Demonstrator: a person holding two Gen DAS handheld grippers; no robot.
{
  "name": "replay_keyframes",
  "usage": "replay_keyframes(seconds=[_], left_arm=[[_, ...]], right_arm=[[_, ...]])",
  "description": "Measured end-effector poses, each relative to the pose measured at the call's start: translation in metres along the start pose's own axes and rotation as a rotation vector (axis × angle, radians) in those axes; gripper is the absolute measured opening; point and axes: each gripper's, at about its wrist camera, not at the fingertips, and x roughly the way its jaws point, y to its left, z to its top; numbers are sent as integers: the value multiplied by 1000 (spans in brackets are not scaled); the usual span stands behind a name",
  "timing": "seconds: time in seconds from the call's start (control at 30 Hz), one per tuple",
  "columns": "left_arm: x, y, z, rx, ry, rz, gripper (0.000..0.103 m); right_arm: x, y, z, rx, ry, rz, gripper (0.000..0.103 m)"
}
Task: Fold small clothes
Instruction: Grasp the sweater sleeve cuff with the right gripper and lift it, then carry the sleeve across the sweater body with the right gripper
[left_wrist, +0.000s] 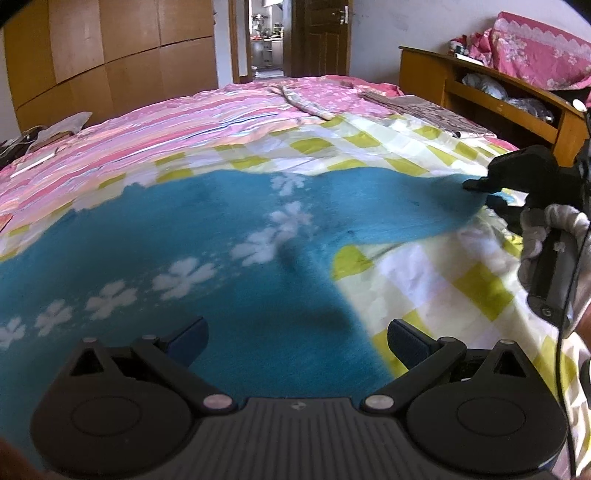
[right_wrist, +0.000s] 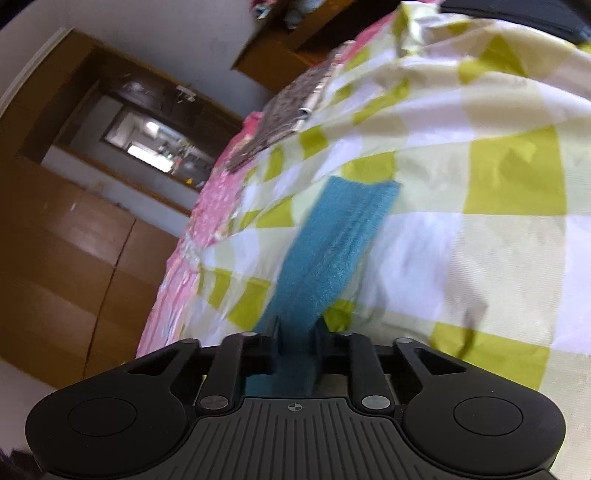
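Left wrist view shows the teal garment (left_wrist: 207, 258), a fleecy piece with a row of pale flowers, spread flat on the checked yellow and white sheet (left_wrist: 424, 273) that covers the near part of the bed. One sleeve runs out from the garment's body toward the wooden headboard shelf (left_wrist: 480, 96). At the sleeve's far end sits the right gripper (left_wrist: 487, 192), held by a gloved hand (left_wrist: 543, 236). The right wrist view confirms the hold: the right gripper's fingers (right_wrist: 317, 332) are pressed together on the teal sleeve, which rises from between them toward its cuff end.

The left gripper (left_wrist: 295, 347) hovers over the garment's body, at the edge where the teal cloth meets the sheet. Its fingers stand well apart with nothing between them, and whether they touch the cloth cannot be told.

The step in hand appears to be the first sleeve fold, with the sleeve pinched and ready to carry. The next move likely calls for swinging that sleeve inward across the garment's body and laying it flat, while the left gripper steadies the cloth so the body does not drag along.
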Motion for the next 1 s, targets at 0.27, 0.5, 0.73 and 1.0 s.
replay_keyframes(seconds=[0.27,0.5,0.73,1.0], left_arm=[[-26,47,-22,-58,-1,43,103],[-51,97,-47,-123,-37,107,103],[-65,152,-80,-225,-30,158,103],[-81,197,-104,-303,-66,216,103]], right_arm=[[-19,57,-18,-112,15,106,11],[-20,140,-81,-313,114,219,11],[-2,196,-187,-563,250,234,11],[-2,239,-302,-851,337,265,10]])
